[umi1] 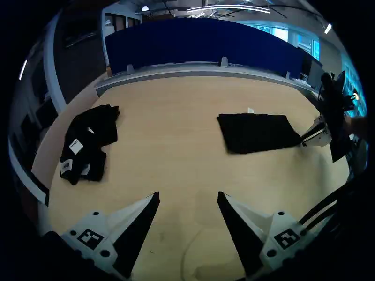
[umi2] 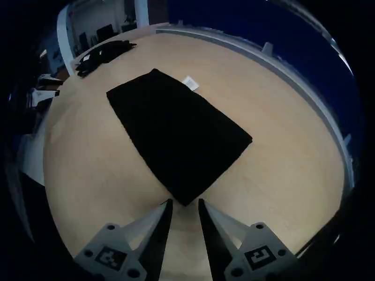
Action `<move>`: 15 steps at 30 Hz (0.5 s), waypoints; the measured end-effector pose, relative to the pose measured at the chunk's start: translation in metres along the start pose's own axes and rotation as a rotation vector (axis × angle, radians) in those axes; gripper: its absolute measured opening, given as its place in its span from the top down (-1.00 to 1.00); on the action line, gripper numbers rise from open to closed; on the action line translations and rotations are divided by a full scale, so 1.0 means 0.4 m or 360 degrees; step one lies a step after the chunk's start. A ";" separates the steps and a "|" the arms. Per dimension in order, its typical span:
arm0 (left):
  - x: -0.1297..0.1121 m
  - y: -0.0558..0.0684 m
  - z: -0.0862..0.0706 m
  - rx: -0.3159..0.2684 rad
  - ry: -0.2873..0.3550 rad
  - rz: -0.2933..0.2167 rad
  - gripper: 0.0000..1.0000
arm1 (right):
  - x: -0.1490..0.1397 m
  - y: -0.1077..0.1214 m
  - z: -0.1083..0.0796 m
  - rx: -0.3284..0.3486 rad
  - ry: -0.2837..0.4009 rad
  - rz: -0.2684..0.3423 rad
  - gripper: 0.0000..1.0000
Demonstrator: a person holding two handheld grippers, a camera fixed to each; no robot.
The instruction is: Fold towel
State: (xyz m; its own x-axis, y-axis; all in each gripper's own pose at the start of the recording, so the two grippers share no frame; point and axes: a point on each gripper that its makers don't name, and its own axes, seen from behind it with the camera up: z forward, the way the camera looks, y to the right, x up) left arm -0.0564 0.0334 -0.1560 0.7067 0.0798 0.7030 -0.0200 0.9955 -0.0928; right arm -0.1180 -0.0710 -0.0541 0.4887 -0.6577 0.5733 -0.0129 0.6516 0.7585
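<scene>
The black towel [umi2: 176, 136] lies flat on the wooden table [umi2: 281, 154] as a folded rectangle, with a small white tag [umi2: 191, 83] poking out at its far edge. In the right gripper view, the right gripper [umi2: 184, 203] sits low at the towel's near corner. Its fingers are a narrow gap apart, and the corner's tip reaches just into that gap without being pinched.

In the left gripper view, the left gripper [umi1: 187, 196] is over bare table [umi1: 178, 140] with its fingers spread wide and nothing between them. From there the towel [umi1: 258, 132] lies farther off to the right, and the right gripper [umi1: 305, 139] is at the towel's right corner. Well apart on the left is a rumpled pile [umi1: 89, 140] of black cloths with white tags. A blue partition [umi1: 201, 44] runs along the far edge of the table.
</scene>
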 end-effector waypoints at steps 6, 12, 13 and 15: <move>-0.023 -0.002 -0.014 0.0011 -0.0013 0.0013 -0.84 | -0.004 0.002 0.007 0.0004 -0.0009 -0.0002 0.48; -0.028 0.000 -0.019 0.0010 -0.0009 0.0004 -0.83 | 0.001 0.005 0.012 0.0007 -0.0007 -0.0002 0.89; -0.029 -0.001 -0.019 0.0011 -0.0009 0.0004 -0.83 | 0.003 0.005 0.011 0.0007 -0.0002 -0.0006 0.92; -0.029 -0.001 -0.020 0.0013 -0.0008 0.0004 -0.83 | 0.008 0.005 0.010 0.0006 0.0008 -0.0013 0.93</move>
State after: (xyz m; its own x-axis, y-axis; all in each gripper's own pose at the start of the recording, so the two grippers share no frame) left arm -0.0591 0.0315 -0.1696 0.7030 0.0827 0.7064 -0.0277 0.9957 -0.0890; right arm -0.1201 -0.0733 -0.0494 0.4930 -0.6610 0.5657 -0.0120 0.6449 0.7641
